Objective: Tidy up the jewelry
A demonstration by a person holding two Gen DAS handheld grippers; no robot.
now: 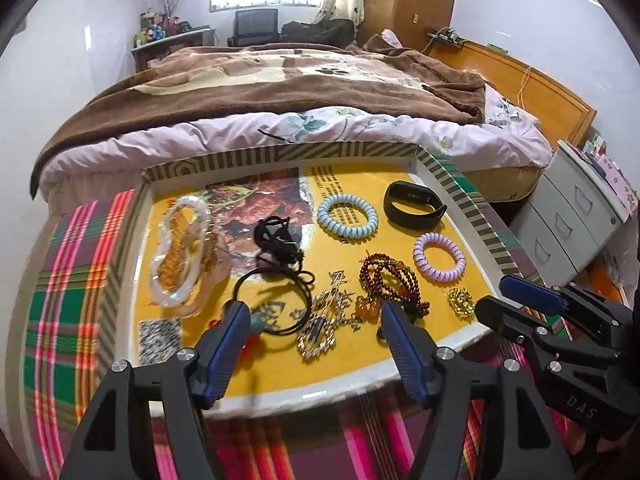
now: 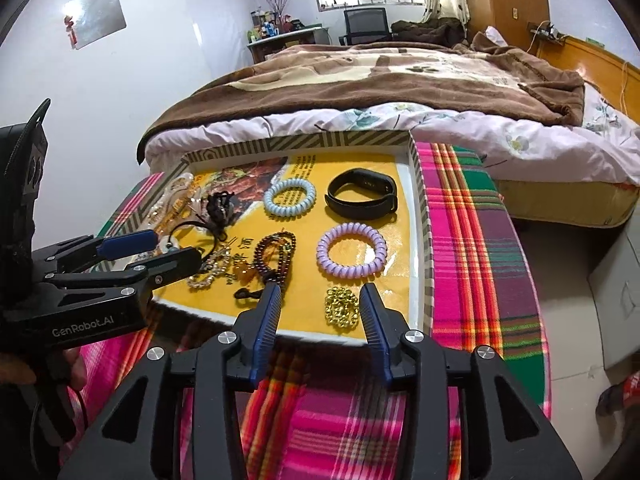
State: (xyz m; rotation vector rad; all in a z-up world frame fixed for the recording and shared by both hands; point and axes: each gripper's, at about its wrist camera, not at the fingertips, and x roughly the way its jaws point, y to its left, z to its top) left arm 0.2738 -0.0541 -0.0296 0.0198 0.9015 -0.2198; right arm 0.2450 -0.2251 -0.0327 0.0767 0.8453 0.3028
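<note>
One shallow tray [image 1: 460, 190] with a striped rim sits on the plaid cloth; in it lie two spiral hair ties, one pale blue [image 1: 347, 213] and one lilac [image 1: 439, 257]; one black fitness band [image 1: 413, 204]; one small heap of gold chain [image 1: 461, 301]; one bundle of dark red-brown bead strands [image 1: 390, 276] with an amber charm, the strands too tangled to count; one silvery linked chain [image 1: 324, 322]; one clear bangle [image 1: 180, 240] around gold-coloured pieces I cannot count; black cords [image 1: 280, 256] in a knot and a loop, their number unclear; two tools hang over the near edge, the left tool [image 1: 312, 334] and the right tool [image 2: 320, 312].
</note>
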